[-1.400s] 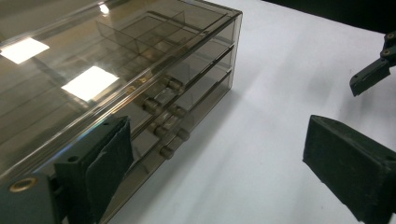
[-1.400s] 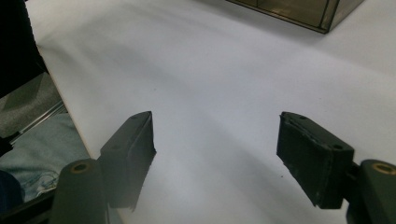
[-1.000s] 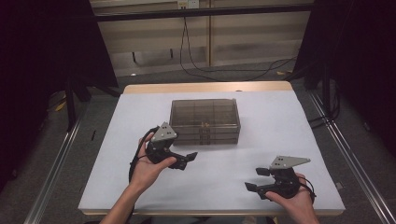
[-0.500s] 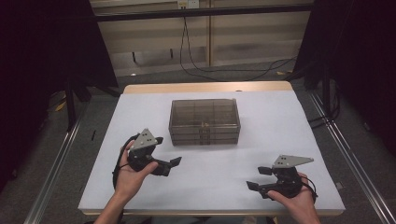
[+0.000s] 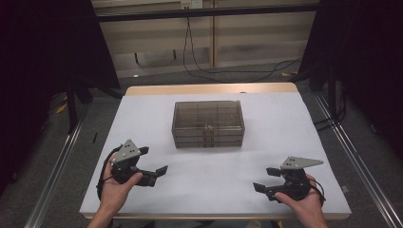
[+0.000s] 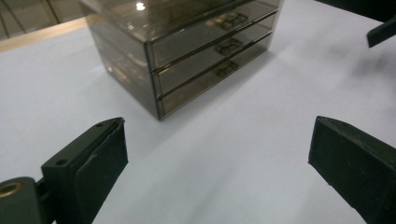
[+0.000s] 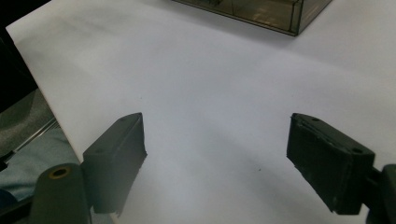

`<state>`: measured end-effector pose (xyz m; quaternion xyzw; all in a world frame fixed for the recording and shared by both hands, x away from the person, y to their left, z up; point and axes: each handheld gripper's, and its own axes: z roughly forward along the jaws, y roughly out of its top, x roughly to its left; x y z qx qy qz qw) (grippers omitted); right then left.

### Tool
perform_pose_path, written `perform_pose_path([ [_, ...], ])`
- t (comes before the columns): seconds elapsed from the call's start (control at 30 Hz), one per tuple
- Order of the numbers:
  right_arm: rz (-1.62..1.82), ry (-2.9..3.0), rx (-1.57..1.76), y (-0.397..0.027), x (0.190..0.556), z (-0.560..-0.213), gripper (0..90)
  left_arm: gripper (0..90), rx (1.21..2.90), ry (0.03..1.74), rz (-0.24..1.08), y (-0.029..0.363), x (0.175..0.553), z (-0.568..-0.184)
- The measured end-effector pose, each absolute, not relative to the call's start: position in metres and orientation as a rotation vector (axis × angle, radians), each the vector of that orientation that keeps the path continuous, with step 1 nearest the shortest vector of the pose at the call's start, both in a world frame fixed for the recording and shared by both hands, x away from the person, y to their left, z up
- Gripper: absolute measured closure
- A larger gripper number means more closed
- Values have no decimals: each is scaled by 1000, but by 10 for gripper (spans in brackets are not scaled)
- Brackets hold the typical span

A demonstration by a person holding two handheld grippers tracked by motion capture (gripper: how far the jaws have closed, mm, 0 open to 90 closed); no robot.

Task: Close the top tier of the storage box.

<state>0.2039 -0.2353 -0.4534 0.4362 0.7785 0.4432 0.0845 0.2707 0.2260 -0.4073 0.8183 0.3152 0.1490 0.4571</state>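
Note:
A smoky see-through box with three shallow drawers (image 5: 208,124) stands closed at the middle of the white table (image 5: 285,123). My left gripper (image 5: 153,161) is held near the front left, well apart from the box and pointing right. In the left gripper view its jaws (image 6: 217,154) stand wide open over bare table, with the drawer fronts (image 6: 219,49) ahead. My right gripper (image 5: 264,179) hovers at the front right, pointing left. Its jaws (image 7: 217,144) have just been opening and have nothing between them. A corner of the box (image 7: 261,11) shows at the top of the right gripper view.
The table's near-left edge (image 7: 51,93) runs close to the right gripper's left jaw, with pale blue cloth (image 7: 32,168) below it. A wooden strip (image 5: 211,89) borders the far side. Metal rails (image 5: 57,161) flank the table, and cables (image 5: 214,71) lie on the floor behind.
My left hand has drawn back from the box, going left and toward the front edge. The right hand has kept its place, and its jaws stand a little wider.

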Motion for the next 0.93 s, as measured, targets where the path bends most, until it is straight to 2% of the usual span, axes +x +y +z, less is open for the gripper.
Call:
perform_pose_path([
  [0.73,1315,2267,1356,-242,207,-455,177,35,2032,911,392,255,239,-444],
  [0.93,1318,2219,1379,-250,208,-455,165,37,2065,859,473,248,233,-444],
])
